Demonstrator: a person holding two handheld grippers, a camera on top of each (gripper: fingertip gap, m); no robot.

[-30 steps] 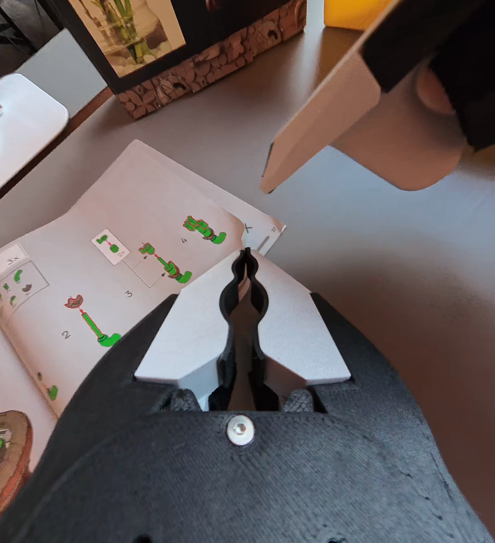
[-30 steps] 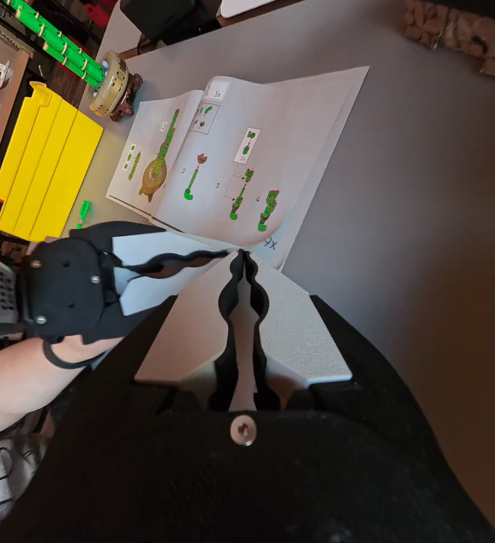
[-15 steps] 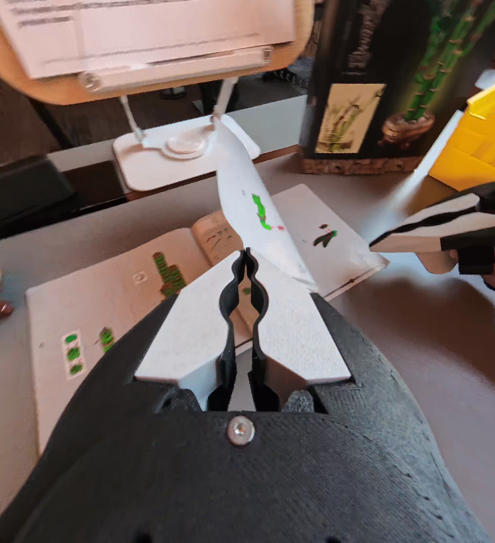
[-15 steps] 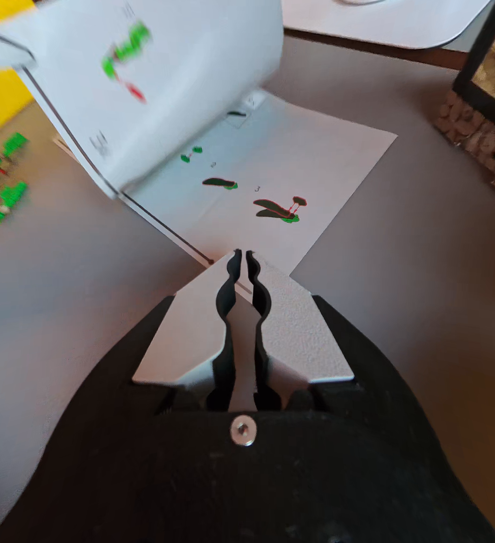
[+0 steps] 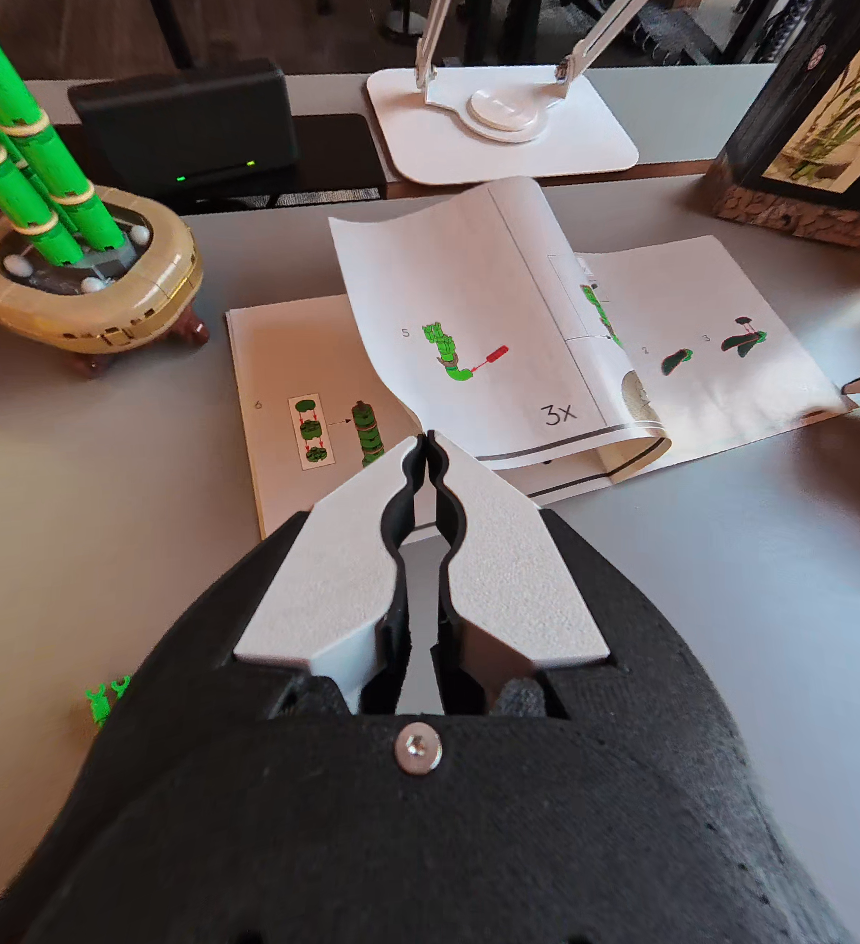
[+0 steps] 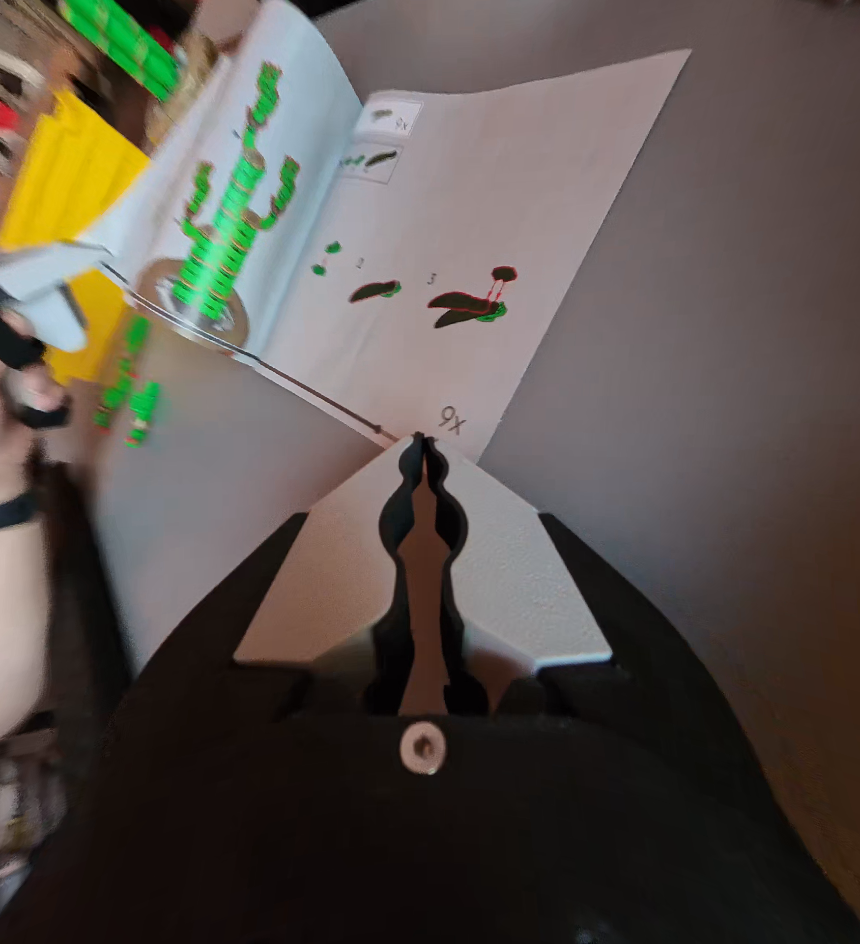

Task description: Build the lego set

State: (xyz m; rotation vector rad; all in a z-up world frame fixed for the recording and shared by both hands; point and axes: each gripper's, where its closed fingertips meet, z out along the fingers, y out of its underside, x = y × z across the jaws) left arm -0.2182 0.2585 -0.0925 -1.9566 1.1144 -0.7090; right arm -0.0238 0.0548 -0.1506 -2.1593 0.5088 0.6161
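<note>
Both jaws closed, empty: left gripper should flatten the curling white paper instruction booklet page (gently), right gripper pinning its corner.

Just past the tips of my left tongs, the open instruction booklet shows small printed step numerals beside its drawings. There's a bigger count mark at the foot of the curled page. My right tongs point at another count mark on the page corner, and the box far right carries an emblem too small to read.
</note>
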